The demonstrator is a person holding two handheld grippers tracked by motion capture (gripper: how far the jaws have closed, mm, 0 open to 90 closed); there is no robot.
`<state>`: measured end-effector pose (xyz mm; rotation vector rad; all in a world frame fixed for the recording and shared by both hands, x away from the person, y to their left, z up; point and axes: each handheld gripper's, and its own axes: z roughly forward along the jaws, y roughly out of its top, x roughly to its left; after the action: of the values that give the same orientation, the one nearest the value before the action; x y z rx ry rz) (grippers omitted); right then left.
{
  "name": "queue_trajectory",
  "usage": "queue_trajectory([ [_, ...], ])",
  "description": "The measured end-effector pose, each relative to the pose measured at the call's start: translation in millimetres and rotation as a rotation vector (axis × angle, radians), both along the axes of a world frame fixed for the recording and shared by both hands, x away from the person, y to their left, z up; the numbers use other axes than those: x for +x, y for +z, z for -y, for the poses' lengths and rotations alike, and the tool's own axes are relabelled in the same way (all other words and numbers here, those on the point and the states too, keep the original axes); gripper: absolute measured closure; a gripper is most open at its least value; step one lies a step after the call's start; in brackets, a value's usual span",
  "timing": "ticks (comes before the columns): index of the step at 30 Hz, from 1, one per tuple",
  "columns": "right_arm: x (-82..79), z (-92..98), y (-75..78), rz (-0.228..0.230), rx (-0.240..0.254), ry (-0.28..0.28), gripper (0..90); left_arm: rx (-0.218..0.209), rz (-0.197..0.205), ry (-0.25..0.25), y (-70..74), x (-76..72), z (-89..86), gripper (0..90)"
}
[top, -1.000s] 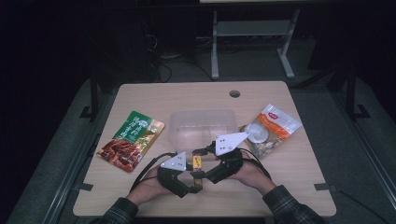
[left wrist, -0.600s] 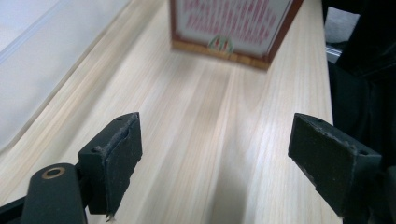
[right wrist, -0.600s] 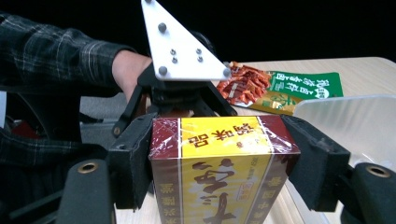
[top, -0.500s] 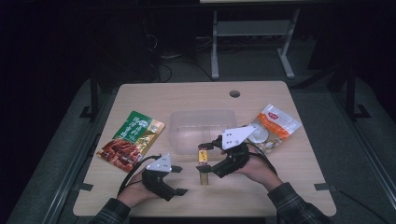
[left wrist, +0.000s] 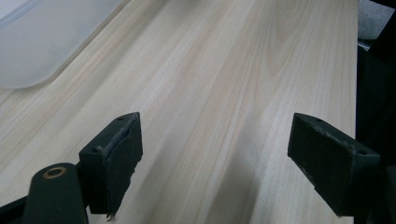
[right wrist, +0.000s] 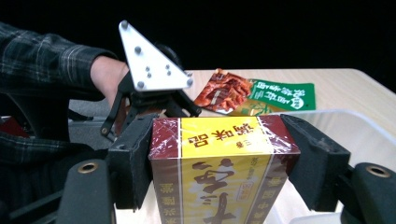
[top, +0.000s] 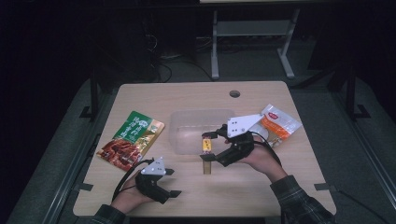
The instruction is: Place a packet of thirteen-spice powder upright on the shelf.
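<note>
Moved apart since a second ago: then side by side at the near middle of the table [top: 261,191], both on the small box; now well separated. Left gripper [top: 169,183] drawn back to the near left corner region, jaws having just opened further and standing wide apart with bare wood between them, as seen along its own jaws in the left gripper view [left wrist: 215,154], a corner of the clear plastic container [left wrist: 32,42] off at far left there. Right gripper [top: 208,148] lifted and carried toward the far side, clamped on the yellow and maroon box [top: 206,145], held upright above the tabletop just at the near rim of the clear plastic container [top: 196,122]. Seen in the right gripper view: pads pressed on both maroon sides of the box [right wrist: 219,163], cellophane wrap glinting, yellow face with printed characters toward the camera, left gripper [right wrist: 159,109] and its grey plate beyond. Lying flat left of the container, the green and red packet [top: 130,140]; right of it, partly behind the right gripper's plate, the white and orange packet [top: 280,123]. Plaid sleeve [top: 303,200] at near right.
</note>
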<state>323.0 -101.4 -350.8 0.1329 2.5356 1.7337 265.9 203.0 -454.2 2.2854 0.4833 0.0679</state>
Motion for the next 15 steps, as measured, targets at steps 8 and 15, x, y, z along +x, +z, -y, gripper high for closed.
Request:
queue_trajectory([
  [8,12.5,3.0,9.1,0.018,-0.007,-0.003,30.4,0.0,-0.001,-0.007,-0.4,0.4,0.9,17.5],
  [15,34.0,5.9,16.6,0.023,-0.014,-0.01,30.5,0.005,0.0,-0.014,-0.5,1.0,1.1,17.6],
])
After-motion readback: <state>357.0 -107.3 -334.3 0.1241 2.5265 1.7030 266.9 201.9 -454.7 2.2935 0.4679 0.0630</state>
